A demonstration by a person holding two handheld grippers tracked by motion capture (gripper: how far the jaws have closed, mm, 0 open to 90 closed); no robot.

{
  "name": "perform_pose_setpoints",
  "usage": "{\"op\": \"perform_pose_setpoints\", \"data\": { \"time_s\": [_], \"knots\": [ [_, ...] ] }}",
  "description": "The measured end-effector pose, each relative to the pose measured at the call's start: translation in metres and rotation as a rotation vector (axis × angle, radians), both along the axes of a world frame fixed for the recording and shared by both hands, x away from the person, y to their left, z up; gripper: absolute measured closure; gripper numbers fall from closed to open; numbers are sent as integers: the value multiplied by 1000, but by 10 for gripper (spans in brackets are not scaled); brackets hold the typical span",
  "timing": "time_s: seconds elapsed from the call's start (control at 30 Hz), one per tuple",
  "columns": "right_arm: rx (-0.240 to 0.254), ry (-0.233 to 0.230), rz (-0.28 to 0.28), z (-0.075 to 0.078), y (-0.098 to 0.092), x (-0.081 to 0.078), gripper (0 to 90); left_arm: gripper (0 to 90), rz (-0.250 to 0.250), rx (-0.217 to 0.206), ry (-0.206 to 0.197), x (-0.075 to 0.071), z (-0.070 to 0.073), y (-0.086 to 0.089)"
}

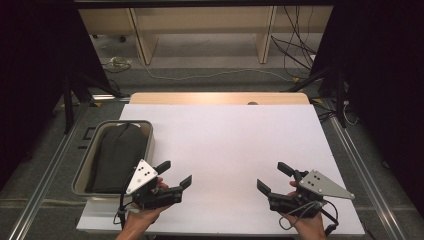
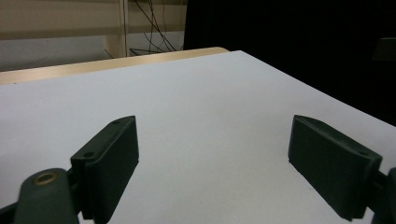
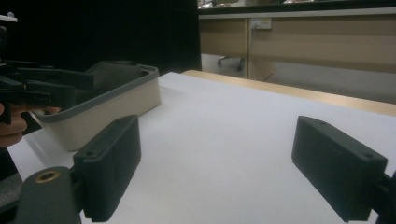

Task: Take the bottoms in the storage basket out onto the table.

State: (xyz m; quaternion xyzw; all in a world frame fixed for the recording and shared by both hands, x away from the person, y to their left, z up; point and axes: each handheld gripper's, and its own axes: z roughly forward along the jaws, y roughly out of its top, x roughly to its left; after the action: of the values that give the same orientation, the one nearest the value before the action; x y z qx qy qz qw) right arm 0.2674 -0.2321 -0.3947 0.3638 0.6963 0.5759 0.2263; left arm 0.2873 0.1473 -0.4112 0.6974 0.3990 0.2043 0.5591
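A person holds my left gripper [image 1: 175, 173] near the front left of the white table [image 1: 225, 140]; its jaws stand wide apart with nothing between them. In the left gripper view the left gripper [image 2: 212, 154] frames only bare white surface. My right gripper [image 1: 274, 177] rests near the front right, also open and holding nothing. The right gripper [image 3: 215, 156] has bare table between its black jaws in its own view. A beige bin [image 1: 87, 165] with a grey rim holds a dark folded cloth [image 1: 116, 152] at the table's left edge, just left of the left gripper.
The beige bin [image 3: 116, 100] and the other hand's gripper [image 3: 42, 86] appear at the left of the right gripper view. A wooden strip [image 1: 220, 98] borders the table's far edge. Behind it stand wooden furniture legs [image 1: 142, 37], and cables [image 1: 295, 50] trail on the floor.
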Motion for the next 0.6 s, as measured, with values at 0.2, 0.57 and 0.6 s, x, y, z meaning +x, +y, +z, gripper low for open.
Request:
{"op": "perform_pose_setpoints", "data": {
  "time_s": [0.2,0.57,0.6],
  "knots": [
    [-1,-5,-3,0,-1,0,167,162,9,4,-7,1,0,-1],
    [-7,10,-10,-1,-1,2,174,162,27,-10,3,7,3,2],
    [-4,9,-10,-1,-2,2,176,163,59,14,-3,8,4,3]
  ]
}}
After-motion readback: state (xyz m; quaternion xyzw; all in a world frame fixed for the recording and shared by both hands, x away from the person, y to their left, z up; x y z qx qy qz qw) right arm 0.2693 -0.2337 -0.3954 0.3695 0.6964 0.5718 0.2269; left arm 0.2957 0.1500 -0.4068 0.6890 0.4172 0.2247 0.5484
